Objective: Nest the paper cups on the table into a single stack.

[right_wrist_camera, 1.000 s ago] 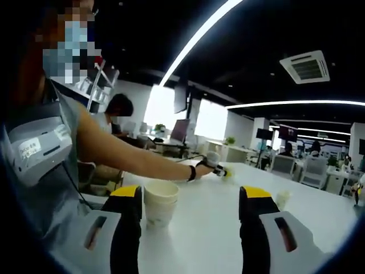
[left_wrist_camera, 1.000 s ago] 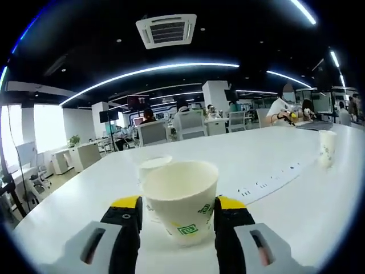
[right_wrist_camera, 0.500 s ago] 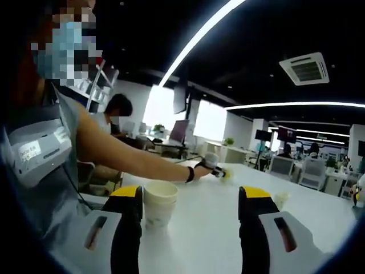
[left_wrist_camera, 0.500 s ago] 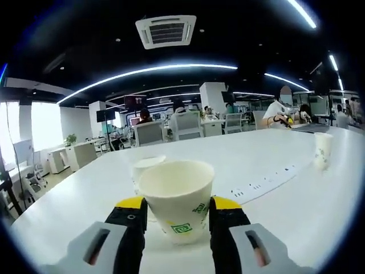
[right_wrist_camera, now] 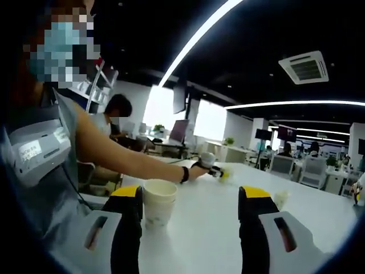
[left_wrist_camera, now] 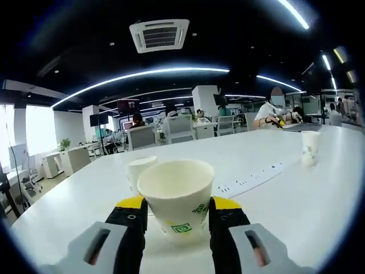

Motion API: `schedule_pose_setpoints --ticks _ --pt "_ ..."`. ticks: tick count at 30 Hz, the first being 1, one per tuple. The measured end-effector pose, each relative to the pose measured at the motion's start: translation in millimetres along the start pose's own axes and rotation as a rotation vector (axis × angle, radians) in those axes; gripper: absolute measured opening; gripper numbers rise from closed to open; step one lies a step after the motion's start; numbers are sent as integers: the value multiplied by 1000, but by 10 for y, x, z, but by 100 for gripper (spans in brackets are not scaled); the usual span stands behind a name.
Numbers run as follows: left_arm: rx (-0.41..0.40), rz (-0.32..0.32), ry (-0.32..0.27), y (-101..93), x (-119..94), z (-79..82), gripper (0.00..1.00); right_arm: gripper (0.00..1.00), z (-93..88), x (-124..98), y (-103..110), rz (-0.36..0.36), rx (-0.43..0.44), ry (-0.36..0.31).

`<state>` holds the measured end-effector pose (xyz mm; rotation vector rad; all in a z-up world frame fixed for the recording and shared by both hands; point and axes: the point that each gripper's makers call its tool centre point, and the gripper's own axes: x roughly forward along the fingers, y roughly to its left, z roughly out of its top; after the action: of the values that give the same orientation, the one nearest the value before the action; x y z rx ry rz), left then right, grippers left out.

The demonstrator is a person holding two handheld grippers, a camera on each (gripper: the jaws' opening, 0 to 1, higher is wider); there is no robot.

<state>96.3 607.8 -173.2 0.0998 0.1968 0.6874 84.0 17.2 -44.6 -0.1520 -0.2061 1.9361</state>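
Note:
A white paper cup (left_wrist_camera: 175, 197) with a green logo sits between the yellow-tipped jaws of my left gripper (left_wrist_camera: 177, 206), which is shut on its sides. Just behind it to the left stands a second cup (left_wrist_camera: 138, 169). A third cup (left_wrist_camera: 309, 148) stands far off to the right on the white table (left_wrist_camera: 268, 202). In the right gripper view, my right gripper (right_wrist_camera: 192, 197) is open and wide, with a short stack of nested cups (right_wrist_camera: 158, 201) beside its left jaw. Beyond, a person's arm holds the left gripper (right_wrist_camera: 215, 170) out over the table. A small cup (right_wrist_camera: 280, 198) stands near the right jaw.
A flat white power strip (left_wrist_camera: 251, 179) runs across the table between the near cups and the far cup. Office chairs, desks and seated people lie beyond the table's far edge. The person's body (right_wrist_camera: 40, 154) is on the left of the right gripper view.
The left jaws have drawn in against the cup's sides. The left gripper view has swung a little, so the far cup sits further left. The right gripper view is nearly the same.

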Motion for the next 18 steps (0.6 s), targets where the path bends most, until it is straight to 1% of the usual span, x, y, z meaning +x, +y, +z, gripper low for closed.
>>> schedule_pose_setpoints --ticks 5,7,9,11,13,18 --pt "17 -29 -3 17 -100 42 45 71 -4 24 17 6 2 0" --pt "25 -39 -8 51 -118 77 45 71 -13 45 31 12 6 0" --pt "23 -49 -16 36 -192 114 45 71 -27 64 47 17 7 4" --pt "18 -57 -21 68 -190 151 45 71 -32 75 60 22 9 5" --pt "13 -73 -34 38 -263 191 45 71 -34 80 67 25 9 6" --pt "42 -125 -26 -18 -308 236 45 71 -37 79 72 25 11 7"
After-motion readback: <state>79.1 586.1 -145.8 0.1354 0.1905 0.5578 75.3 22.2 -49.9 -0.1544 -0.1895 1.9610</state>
